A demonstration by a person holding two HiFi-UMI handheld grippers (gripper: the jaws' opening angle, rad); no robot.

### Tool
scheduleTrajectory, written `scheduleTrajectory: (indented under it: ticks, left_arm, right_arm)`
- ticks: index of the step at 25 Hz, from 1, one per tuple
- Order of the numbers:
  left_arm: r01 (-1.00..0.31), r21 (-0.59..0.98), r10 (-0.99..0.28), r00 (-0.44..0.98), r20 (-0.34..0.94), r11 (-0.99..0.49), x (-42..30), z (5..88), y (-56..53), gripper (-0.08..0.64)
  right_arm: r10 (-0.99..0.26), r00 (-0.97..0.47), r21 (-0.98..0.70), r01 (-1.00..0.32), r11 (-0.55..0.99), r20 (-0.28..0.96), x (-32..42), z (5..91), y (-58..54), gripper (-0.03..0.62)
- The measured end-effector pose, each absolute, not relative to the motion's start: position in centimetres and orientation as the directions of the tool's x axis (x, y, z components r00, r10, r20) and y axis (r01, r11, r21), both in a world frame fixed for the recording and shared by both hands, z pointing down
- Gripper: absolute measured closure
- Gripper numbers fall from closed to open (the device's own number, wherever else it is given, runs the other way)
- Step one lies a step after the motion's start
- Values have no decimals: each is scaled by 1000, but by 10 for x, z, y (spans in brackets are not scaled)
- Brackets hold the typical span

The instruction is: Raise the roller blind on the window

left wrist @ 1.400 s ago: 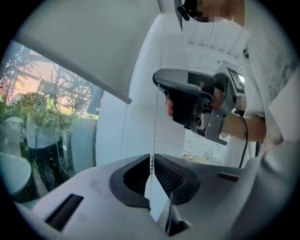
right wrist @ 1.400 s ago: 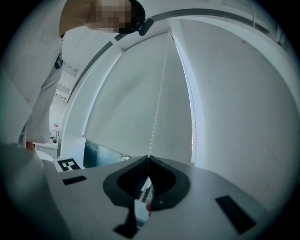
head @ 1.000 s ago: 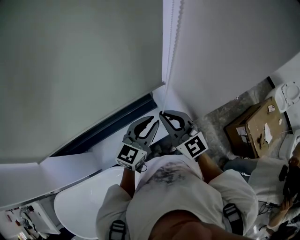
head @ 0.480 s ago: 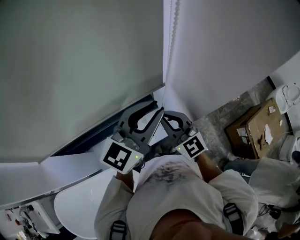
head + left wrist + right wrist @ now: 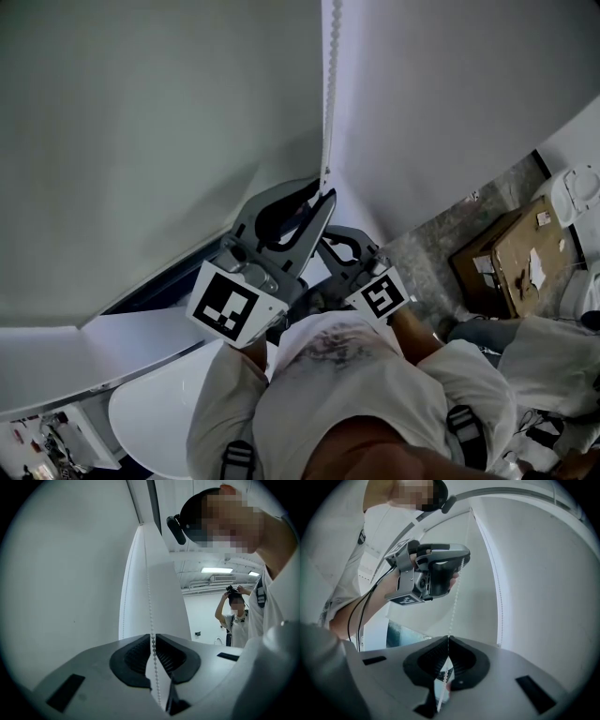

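Observation:
The pale grey roller blind (image 5: 141, 141) hangs over the window, with a dark strip of window (image 5: 187, 267) showing under its lower edge. A white bead chain (image 5: 327, 94) hangs down beside it. My left gripper (image 5: 324, 193) is raised and shut on this chain (image 5: 149, 597), which runs between its tips (image 5: 153, 636). My right gripper (image 5: 325, 246) sits lower, partly behind the left one, and is shut on the same chain (image 5: 456, 590) at its tips (image 5: 448, 637). In the right gripper view the left gripper (image 5: 461, 560) grips the chain higher up.
A white wall (image 5: 450, 103) stands right of the chain. On the floor at the right lie an open cardboard box (image 5: 511, 258) and a white fixture (image 5: 577, 192). A white round surface (image 5: 155, 412) is at lower left. Another person (image 5: 234, 616) stands behind.
My left gripper has climbed the bead chain from beside the right gripper to well above it. The right gripper has barely moved.

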State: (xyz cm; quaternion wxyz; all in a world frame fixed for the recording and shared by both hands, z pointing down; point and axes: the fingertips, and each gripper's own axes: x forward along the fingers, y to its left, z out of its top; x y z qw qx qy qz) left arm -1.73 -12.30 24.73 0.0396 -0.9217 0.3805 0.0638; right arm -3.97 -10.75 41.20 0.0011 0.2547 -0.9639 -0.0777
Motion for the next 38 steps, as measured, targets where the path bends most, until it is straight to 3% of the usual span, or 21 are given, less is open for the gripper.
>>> scheduleTrajectory:
  ticks: [1, 3, 11, 38]
  left_arm:
    - [-710, -26, -700, 699, -146, -704, -18, 246, -123, 543]
    - [-721, -29, -711, 689, -142, -692, -20, 247, -123, 549]
    - [-744, -50, -732, 665, -148, -666, -20, 255, -123, 552]
    - [-730, 43, -730, 675, -107, -682, -20, 330, -115, 554]
  right_arm:
    - [-492, -870, 148, -491, 858, -37, -40, 413, -107, 531]
    - [-493, -869, 139, -493, 859, -34, -41, 414, -107, 531]
    - [-490, -870, 83, -493, 866, -56, -39, 418, -112, 531]
    - [-489, -864, 21, -490, 871, 122, -32, 503, -101, 531]
